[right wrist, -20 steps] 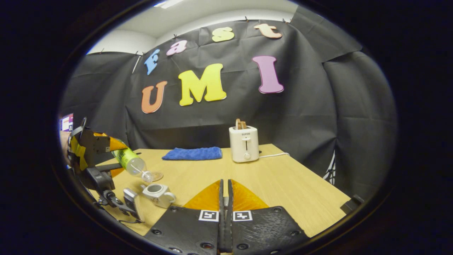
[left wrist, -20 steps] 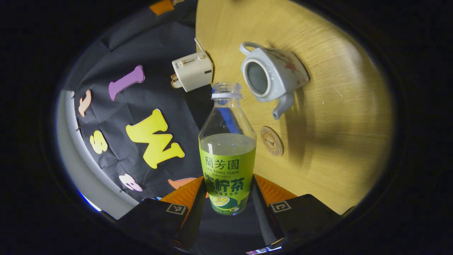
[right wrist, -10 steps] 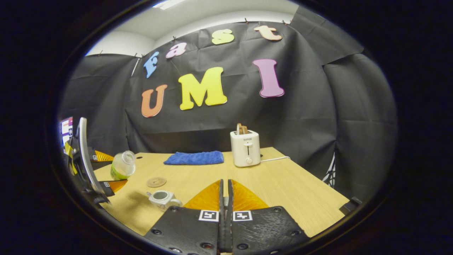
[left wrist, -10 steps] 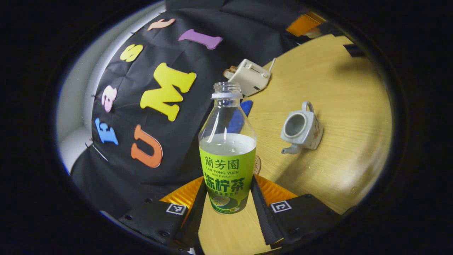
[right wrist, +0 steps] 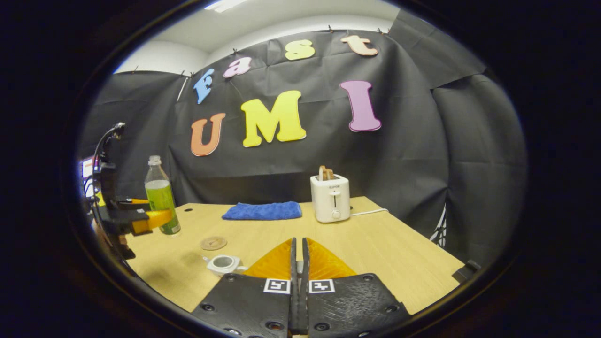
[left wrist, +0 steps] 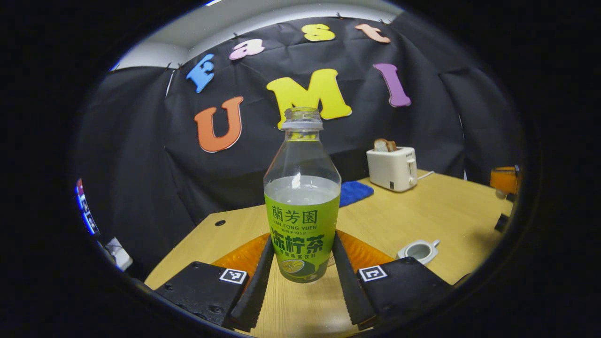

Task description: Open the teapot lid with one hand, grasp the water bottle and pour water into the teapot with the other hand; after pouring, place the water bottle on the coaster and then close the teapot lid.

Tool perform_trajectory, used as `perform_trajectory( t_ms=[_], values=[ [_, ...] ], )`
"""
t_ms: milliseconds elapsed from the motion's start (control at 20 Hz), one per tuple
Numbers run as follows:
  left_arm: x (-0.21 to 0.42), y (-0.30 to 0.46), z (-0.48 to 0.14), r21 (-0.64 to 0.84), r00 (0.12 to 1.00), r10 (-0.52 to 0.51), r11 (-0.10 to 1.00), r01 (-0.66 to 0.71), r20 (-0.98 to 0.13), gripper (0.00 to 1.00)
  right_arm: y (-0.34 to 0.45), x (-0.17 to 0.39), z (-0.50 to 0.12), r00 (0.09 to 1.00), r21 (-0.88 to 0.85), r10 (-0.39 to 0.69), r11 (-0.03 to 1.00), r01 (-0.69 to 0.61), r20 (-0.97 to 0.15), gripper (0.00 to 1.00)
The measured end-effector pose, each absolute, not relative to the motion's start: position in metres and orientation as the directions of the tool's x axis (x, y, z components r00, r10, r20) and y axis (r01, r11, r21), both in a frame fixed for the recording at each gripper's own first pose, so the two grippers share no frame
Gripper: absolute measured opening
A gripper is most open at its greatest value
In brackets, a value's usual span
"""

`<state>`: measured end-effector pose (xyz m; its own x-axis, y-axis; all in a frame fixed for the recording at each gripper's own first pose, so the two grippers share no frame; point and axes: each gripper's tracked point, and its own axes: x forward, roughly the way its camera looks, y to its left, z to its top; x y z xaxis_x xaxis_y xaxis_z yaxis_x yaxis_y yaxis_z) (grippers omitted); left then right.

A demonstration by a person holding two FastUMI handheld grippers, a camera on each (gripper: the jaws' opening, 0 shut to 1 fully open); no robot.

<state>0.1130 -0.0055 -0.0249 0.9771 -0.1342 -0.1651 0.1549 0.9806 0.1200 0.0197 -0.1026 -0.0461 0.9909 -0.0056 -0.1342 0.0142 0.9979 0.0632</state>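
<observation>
Holding water bottle (left wrist: 302, 197) upright, left gripper (left wrist: 300, 277) clamped on label. Coaster (right wrist: 213, 242) below, slightly right: lower straight, centre base, then release. Right gripper (right wrist: 297, 277) closed; lid grip unclear.

Green-labelled clear water bottle (left wrist: 302, 202), white teapot (left wrist: 419, 250), blue towel (right wrist: 263, 211), white toaster (right wrist: 330, 197), light wood-grain table (right wrist: 385, 249)
</observation>
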Motion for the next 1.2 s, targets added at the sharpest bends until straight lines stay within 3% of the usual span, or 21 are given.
perform_trajectory(
  t_ms=[300, 650, 1200],
  values=[
    [0.159, -0.008, -0.026, -0.059, 0.978, -0.160, 0.986, 0.153, -0.130, 0.72, -0.096, 0.026, -0.053, 0.990, 0.066, 0.007, 0.998, 0.002, -0.144, 0.02],
    [0.216, -0.014, -0.083, -0.075, 0.968, -0.142, 0.989, 0.129, -0.205, 0.72, -0.103, 0.039, -0.070, 0.986, 0.053, -0.010, 0.998, 0.019, -0.169, 0.02],
    [0.233, -0.028, -0.119, -0.028, 0.958, -0.154, 0.988, 0.152, -0.242, 0.75, -0.105, 0.050, -0.098, 0.974, 0.063, -0.003, 0.998, 0.018, -0.226, 0.00]
  ],
)
